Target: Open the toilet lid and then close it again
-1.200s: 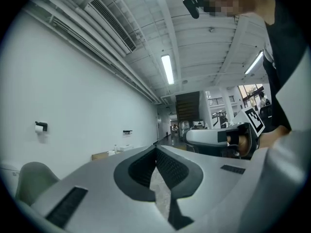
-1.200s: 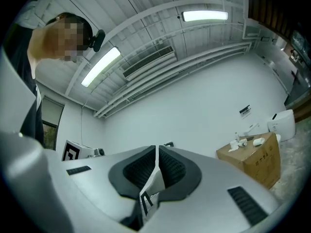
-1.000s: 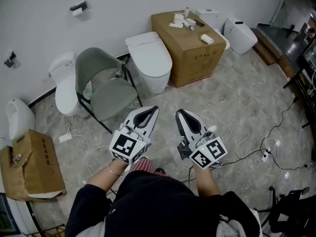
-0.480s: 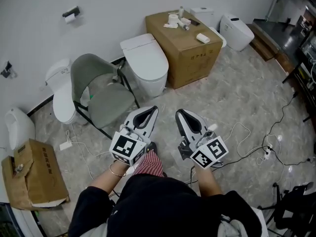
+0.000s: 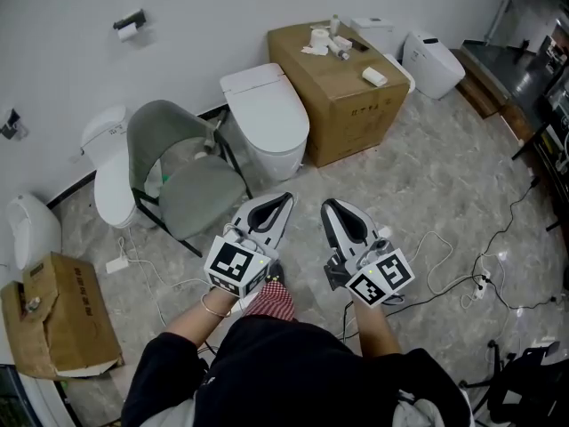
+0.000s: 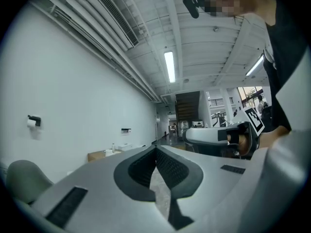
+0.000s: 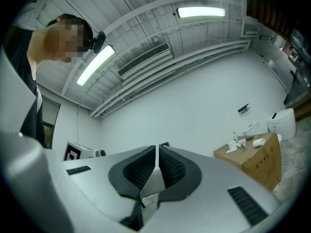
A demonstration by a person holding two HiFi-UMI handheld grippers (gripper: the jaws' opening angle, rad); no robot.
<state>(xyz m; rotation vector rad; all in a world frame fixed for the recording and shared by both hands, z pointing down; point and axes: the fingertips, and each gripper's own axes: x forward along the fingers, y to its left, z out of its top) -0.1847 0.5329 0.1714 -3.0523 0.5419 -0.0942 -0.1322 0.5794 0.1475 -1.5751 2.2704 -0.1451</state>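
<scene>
Sitting just beside the big cardboard box (image 5: 342, 92), the white toilet (image 5: 271, 136) (grey chair (image 5: 182, 172) on its other side) has its lid (image 5: 263, 96) flat down and untouched, so I'd say the opening step hasn't started and this is only the approach. The left gripper (image 5: 283, 199) and right gripper (image 5: 329, 205) hover side by side over the floor, well apart from the toilet, each with jaws pressed together on nothing. Next move, my guess: step in, hook a tip under the lid's front lip and swing it up toward the wall.
</scene>
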